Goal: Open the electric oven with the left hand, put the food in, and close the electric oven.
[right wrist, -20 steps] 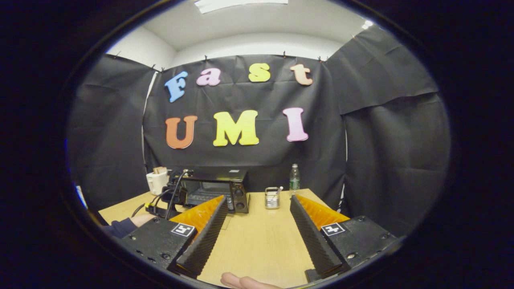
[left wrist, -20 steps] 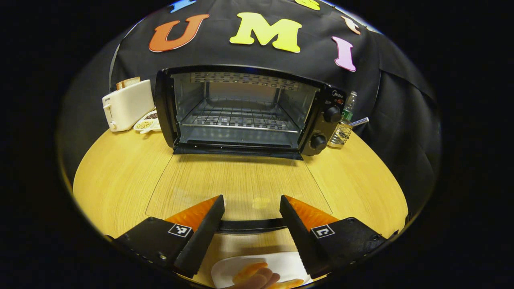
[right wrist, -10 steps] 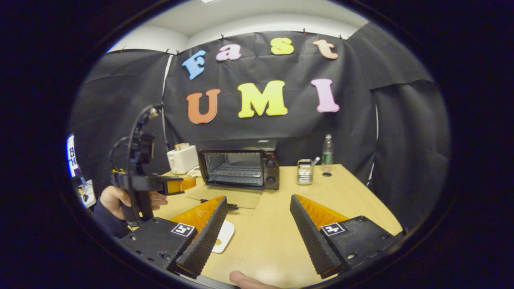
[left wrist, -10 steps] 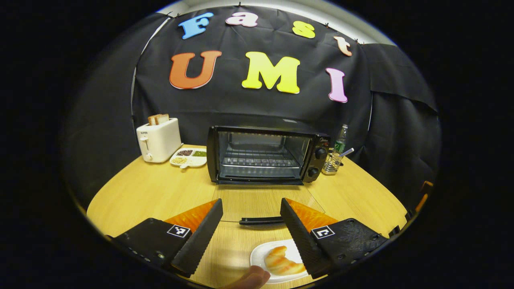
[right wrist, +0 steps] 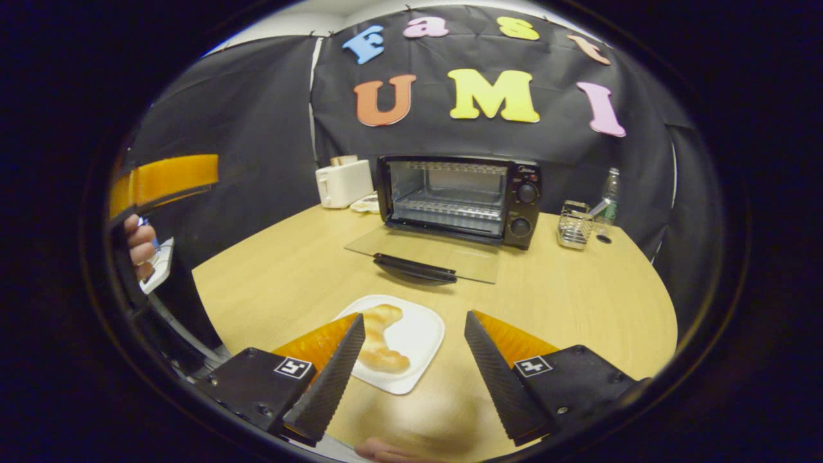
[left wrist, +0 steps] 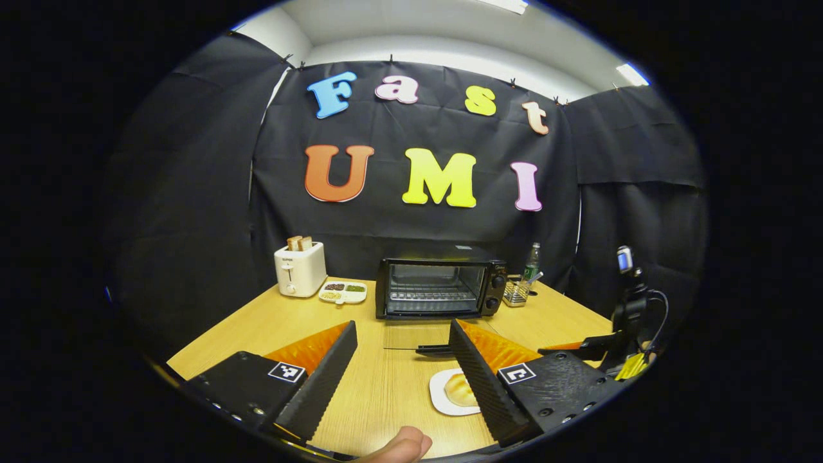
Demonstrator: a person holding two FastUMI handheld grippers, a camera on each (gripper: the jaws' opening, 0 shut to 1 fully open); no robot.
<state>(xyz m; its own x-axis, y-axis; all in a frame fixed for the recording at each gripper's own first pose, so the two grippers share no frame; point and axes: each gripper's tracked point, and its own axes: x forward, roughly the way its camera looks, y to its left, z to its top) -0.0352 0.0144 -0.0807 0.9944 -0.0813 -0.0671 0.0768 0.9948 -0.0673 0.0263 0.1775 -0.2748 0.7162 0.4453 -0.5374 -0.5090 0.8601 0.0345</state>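
The black electric oven [right wrist: 460,199] stands at the back of the light wooden desk [right wrist: 578,289], its glass door [right wrist: 427,247] folded down flat. A golden croissant [right wrist: 379,341] lies on a white square plate [right wrist: 421,334] just before the spread, empty right claw [right wrist: 415,360]. The left claw [left wrist: 402,373] is spread too, holding nothing.

No legible text. Oven [right wrist: 460,193], far edge of table [right wrist: 578,289]: small mark above the knobs, too small to read. Toaster [right wrist: 344,182], far left corner: front print unreadable. Bottle [right wrist: 611,186], far right edge: label blurred. Left gripper [left wrist: 402,323] and right gripper [right wrist: 415,315]: a square black-and-white coded tag on each finger, pattern only, no letters.
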